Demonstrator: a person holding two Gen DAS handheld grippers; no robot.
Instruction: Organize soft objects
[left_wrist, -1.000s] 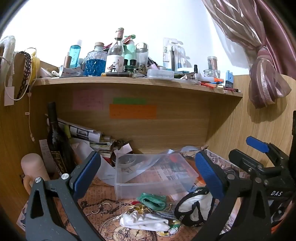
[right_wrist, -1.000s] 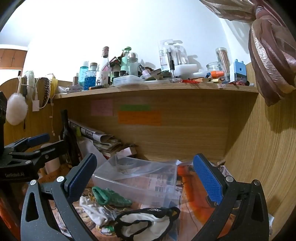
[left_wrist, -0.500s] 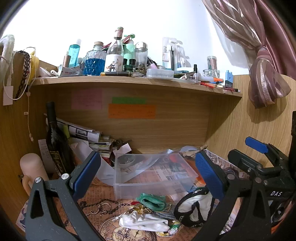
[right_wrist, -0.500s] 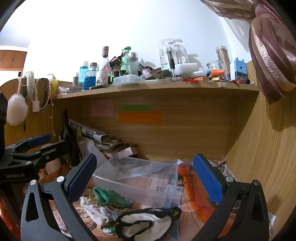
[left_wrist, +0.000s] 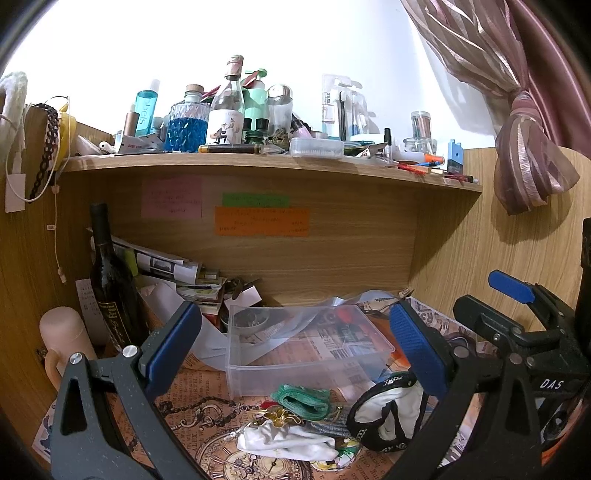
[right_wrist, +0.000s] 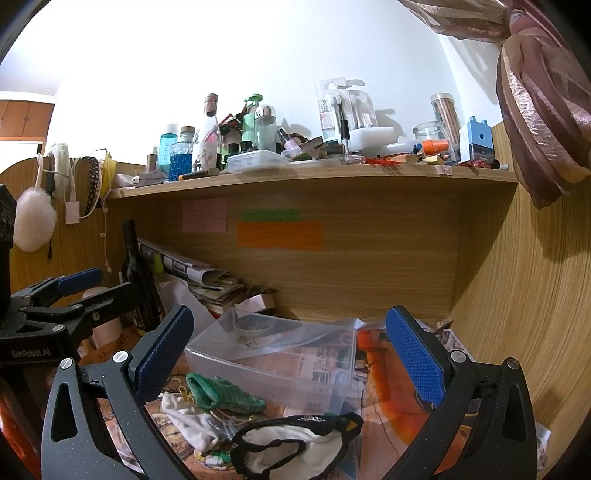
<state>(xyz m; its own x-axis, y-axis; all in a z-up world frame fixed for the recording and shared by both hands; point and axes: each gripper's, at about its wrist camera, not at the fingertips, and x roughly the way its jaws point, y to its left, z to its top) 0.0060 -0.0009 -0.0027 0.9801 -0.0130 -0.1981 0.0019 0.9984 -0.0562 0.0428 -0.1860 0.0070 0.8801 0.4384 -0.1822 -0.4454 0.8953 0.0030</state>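
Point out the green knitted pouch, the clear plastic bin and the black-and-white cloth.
green knitted pouch (right_wrist: 221, 397), right wrist view, on its ribbed middle.
clear plastic bin (left_wrist: 295, 376), left wrist view, on its front wall.
black-and-white cloth (right_wrist: 284, 445), right wrist view, on its white centre.

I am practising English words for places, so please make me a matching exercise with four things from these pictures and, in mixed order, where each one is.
Things:
1. green fabric piece
2. dark wine bottle
3. blue-filled glass bottle
4. orange paper note

Places:
A. stuck on the back panel under the shelf
B. standing upright at the left of the lower compartment
C. lying just in front of the clear plastic box
D. on the top shelf among other bottles

Pairs: 1-C, 2-B, 3-D, 4-A
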